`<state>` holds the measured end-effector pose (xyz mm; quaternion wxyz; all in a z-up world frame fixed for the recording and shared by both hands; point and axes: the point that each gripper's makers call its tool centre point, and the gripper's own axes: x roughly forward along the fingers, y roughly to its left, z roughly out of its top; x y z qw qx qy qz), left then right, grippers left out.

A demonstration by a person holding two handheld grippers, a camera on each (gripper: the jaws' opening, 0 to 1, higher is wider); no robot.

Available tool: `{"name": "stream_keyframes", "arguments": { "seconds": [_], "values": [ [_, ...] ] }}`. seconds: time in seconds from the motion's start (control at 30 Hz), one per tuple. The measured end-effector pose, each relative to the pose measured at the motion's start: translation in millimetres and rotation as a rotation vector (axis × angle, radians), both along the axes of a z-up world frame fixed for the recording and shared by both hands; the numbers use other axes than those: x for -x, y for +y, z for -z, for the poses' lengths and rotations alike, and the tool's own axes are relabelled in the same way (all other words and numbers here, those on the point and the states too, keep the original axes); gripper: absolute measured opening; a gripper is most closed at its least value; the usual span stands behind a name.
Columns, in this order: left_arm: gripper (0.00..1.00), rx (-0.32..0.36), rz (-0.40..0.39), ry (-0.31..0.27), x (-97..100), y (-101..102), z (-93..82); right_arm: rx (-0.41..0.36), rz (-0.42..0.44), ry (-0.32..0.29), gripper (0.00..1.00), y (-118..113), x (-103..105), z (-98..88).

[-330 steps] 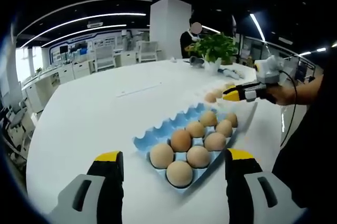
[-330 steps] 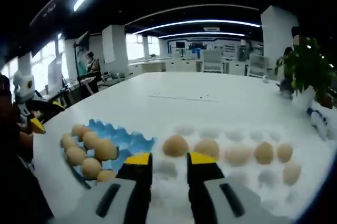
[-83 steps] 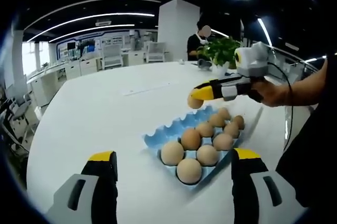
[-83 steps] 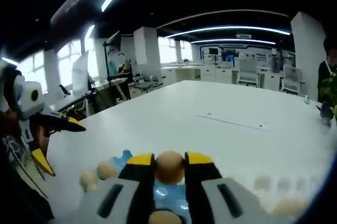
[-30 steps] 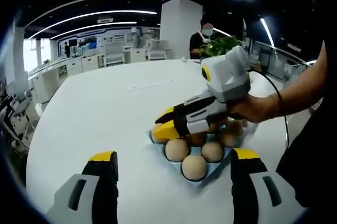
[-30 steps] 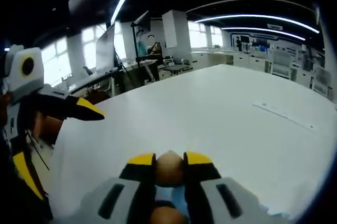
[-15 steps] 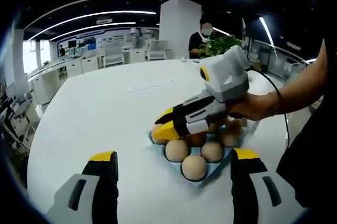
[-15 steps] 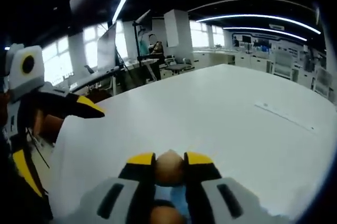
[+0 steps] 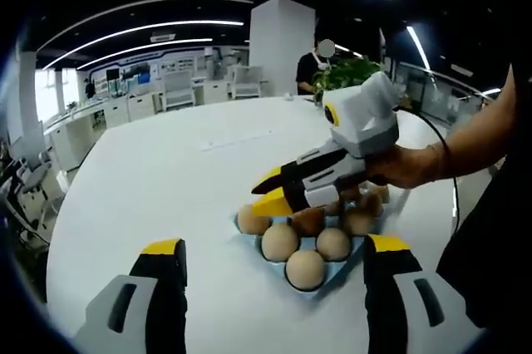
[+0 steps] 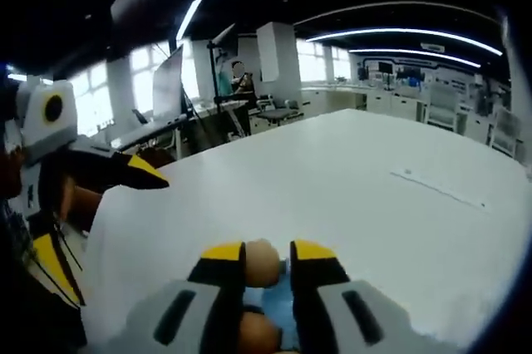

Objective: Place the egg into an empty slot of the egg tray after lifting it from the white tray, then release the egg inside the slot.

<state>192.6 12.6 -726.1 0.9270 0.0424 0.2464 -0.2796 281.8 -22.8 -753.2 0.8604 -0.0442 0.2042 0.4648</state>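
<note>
A: Item one, the egg (image 9: 252, 220). Where does it sit?

B: In the far corner slot of the blue egg tray (image 9: 353, 248), beside five or more other eggs (image 9: 305, 269). In the right gripper view the egg (image 10: 260, 263) sits just ahead of the yellow tips.

A: Item two, the right gripper (image 9: 270, 192).

B: Raised just above that egg, jaws slightly parted, apparently holding nothing.

A: Item three, the left gripper (image 9: 274, 275).

B: Hovering near the tray over the white table (image 9: 150, 171), jaws wide apart, empty.

A: Advice for the step?

B: Likely the release is finishing. Lift the right gripper straight up, jaws kept apart, so neither tip nudges the egg or its neighbours.
</note>
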Motion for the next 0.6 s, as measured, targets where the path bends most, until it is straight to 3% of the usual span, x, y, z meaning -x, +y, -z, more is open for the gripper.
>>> {"name": "stream_keyframes", "arguments": {
  "seconds": [0.33,0.6],
  "values": [
    [0.88,0.003,0.022,-0.008,0.6,-6,-3.4,0.017,0.034,0.011,0.2,-20,0,4.8],
    [0.87,0.0,0.024,-0.002,0.7,-5,-2.0,0.009,0.1,0.011,0.2,-52,-3,2.7]
  ]
}}
